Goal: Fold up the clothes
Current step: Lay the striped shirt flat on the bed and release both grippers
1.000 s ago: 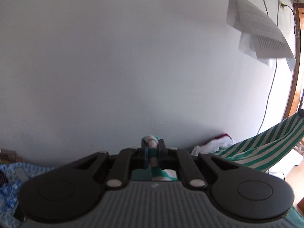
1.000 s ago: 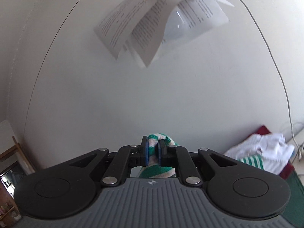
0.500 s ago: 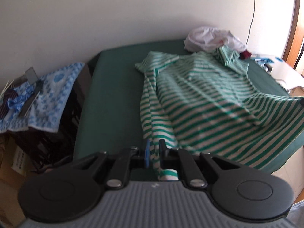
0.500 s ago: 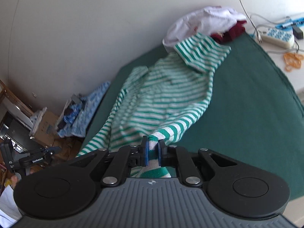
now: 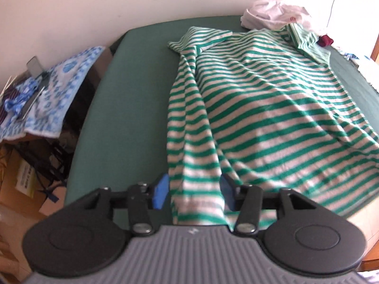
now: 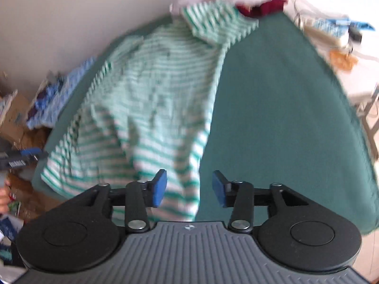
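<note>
the green-and-white striped polo shirt lies spread ahead of both claws on the green table, collar farthest away. left gripper and right gripper are opening, pads clear of the hem lying between them.

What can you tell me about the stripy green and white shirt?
The striped shirt looks like soft knit cloth with green and white bands. It lies spread out but wrinkled on the green table cover. One short sleeve pokes out at its far left, and its collar end touches a white clothes pile. The near hem sits between the opening fingers of the left gripper and right gripper.
</note>
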Tool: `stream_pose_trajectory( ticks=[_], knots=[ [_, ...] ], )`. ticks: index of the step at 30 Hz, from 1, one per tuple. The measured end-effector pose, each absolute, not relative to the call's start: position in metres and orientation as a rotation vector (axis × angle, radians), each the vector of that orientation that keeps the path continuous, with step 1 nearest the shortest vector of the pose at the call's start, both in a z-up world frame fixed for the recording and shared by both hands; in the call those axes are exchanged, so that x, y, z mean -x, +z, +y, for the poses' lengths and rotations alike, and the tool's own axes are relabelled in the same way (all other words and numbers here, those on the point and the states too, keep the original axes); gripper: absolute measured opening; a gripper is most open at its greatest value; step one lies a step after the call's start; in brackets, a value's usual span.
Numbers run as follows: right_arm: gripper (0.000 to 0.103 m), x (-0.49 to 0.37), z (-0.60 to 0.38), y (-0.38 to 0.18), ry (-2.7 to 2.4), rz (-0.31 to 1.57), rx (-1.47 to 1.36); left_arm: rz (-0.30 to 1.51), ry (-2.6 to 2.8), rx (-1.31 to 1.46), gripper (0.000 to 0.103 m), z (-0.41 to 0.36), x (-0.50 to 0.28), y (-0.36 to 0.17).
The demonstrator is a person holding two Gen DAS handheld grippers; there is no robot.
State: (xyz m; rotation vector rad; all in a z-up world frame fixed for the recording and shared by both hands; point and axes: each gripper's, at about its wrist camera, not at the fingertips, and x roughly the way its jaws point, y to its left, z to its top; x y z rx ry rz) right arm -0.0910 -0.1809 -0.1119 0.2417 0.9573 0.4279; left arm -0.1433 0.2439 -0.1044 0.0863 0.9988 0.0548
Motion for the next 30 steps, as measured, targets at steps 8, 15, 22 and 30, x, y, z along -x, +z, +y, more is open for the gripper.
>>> stream_pose_trajectory(
  ticks=[8,15,22,30],
  knots=[
    [0.055,0.075,-0.135,-0.138,0.397,1.108,-0.146,1.097,-0.031,-0.11,0.011,0.258,0.122,-0.134],
    [0.005,0.08,-0.129,-0.119,0.326,1.096,-0.12,1.172,-0.212,-0.209,0.0,0.278,0.141,-0.117],
    [0.006,0.072,-0.141,-0.135,0.061,1.219,0.094,1.247,-0.385,-0.248,0.0,0.305,0.144,-0.115],
    [0.06,-0.006,-0.112,-0.066,0.173,0.937,-0.085,1.057,-0.432,-0.381,0.056,0.345,0.096,-0.054]
  ],
)
